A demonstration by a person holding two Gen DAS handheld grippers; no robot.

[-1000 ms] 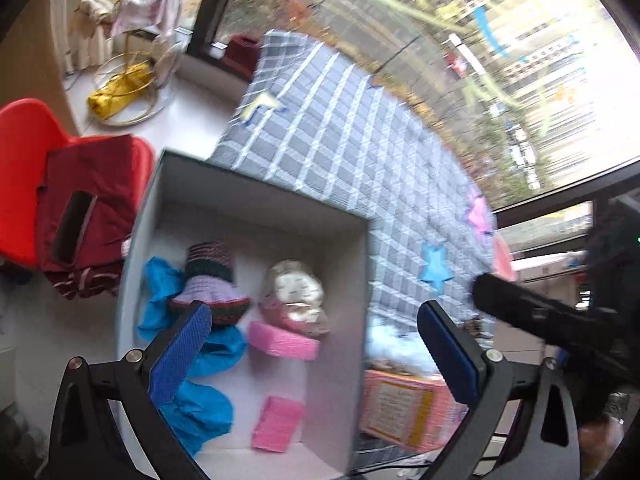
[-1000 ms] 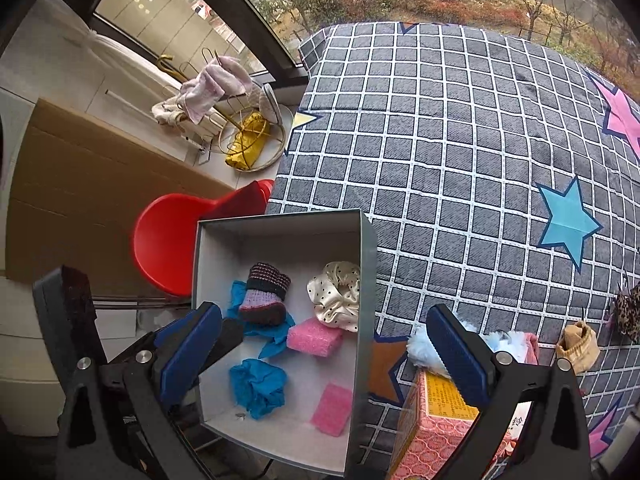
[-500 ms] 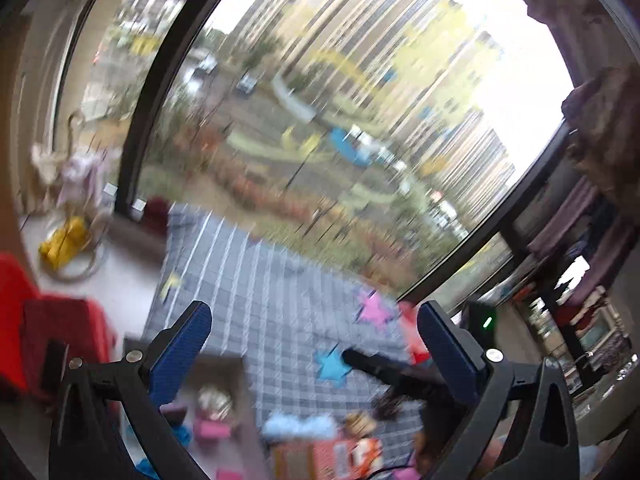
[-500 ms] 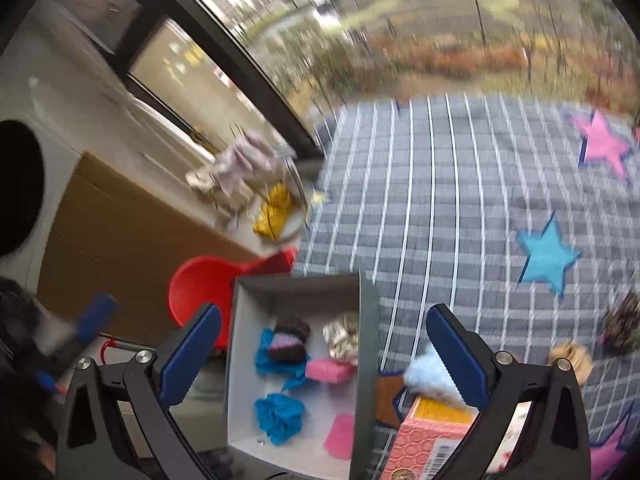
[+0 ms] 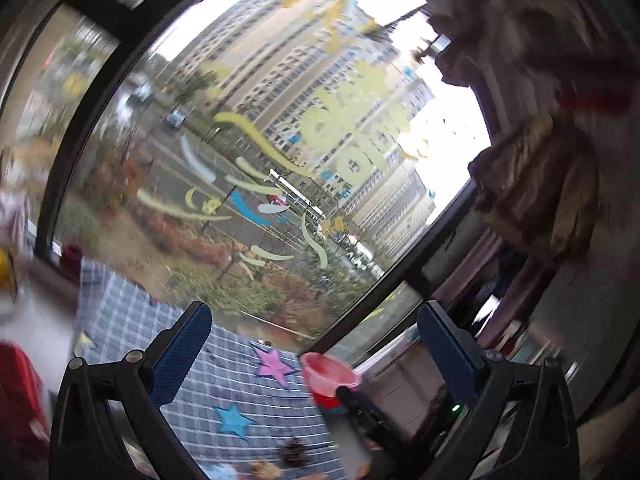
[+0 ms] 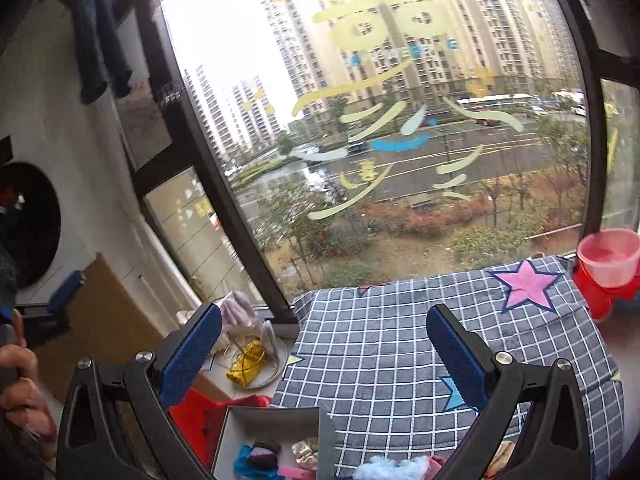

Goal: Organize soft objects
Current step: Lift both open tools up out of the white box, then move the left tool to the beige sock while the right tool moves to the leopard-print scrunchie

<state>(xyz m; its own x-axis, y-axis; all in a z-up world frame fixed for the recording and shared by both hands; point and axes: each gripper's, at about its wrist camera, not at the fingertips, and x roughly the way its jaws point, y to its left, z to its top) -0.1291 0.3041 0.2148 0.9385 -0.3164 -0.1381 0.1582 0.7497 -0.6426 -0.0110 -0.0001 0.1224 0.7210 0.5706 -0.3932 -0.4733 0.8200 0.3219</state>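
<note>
Both grippers point up and outward toward a large window decorated with yellow and blue decals, beyond which stand apartment towers and a road. The left gripper has its blue-padded jaws spread wide with nothing between them; its view is motion-blurred. The right gripper is likewise spread apart and empty. Below the window lies a grey checked cloth bearing a pink star and a blue star. At the bottom edge of the right wrist view, a grey box sits at the cloth's near left edge; it contains a blue fabric piece, a dark knitted item, a pale dotted item and a pink pad. Just beside the box, on the cloth, rests a light-blue fluffy object, partly cut off by the frame. A pink tub stands on a red support at the cloth's far right corner. Left of the cloth, a wire basket holds a yellow item, and a red chair is near the box. In the left wrist view the same cloth and pink tub appear, blurred.
</note>
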